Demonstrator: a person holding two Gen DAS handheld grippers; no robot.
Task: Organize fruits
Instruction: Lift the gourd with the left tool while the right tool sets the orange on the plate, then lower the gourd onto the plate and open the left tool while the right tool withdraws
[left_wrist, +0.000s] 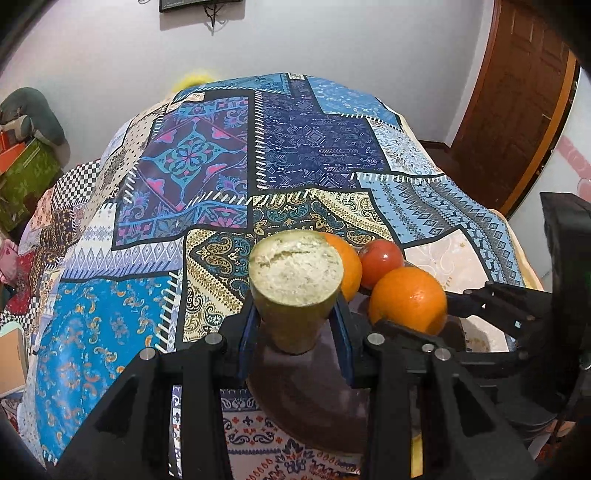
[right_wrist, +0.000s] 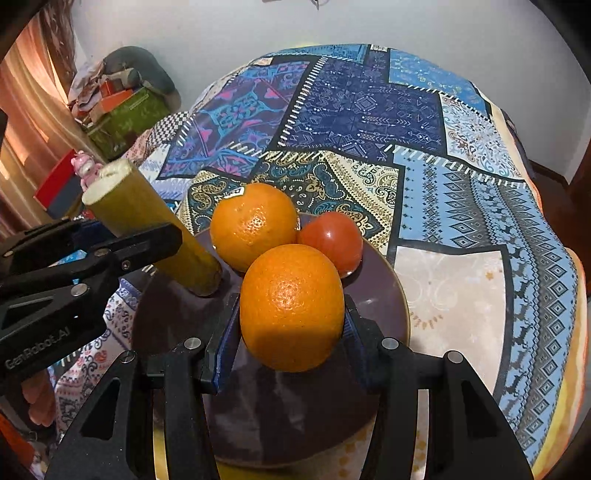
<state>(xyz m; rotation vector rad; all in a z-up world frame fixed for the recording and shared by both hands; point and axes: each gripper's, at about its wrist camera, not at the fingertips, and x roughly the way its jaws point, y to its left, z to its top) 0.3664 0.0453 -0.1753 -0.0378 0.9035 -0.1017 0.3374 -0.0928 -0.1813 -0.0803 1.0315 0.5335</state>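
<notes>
A dark purple plate (right_wrist: 384, 291) lies on the patchwork cloth. My left gripper (left_wrist: 295, 325) is shut on a yellow-green sugarcane piece (left_wrist: 295, 288), tilted, with its lower end resting on the plate (left_wrist: 317, 398); it also shows in the right wrist view (right_wrist: 155, 225). My right gripper (right_wrist: 291, 332) is shut on an orange (right_wrist: 291, 306) just over the plate's near half. A second orange (right_wrist: 253, 225) and a red tomato (right_wrist: 332, 240) sit on the plate behind it. In the left wrist view the held orange (left_wrist: 408, 299), the tomato (left_wrist: 380, 260) and the other orange (left_wrist: 349, 266) show at the right.
The patchwork cloth (left_wrist: 207, 155) covers the table out to its rounded far edge. Boxes and clutter (right_wrist: 122, 107) stand at the far left by a curtain. A wooden door (left_wrist: 517, 103) is at the right.
</notes>
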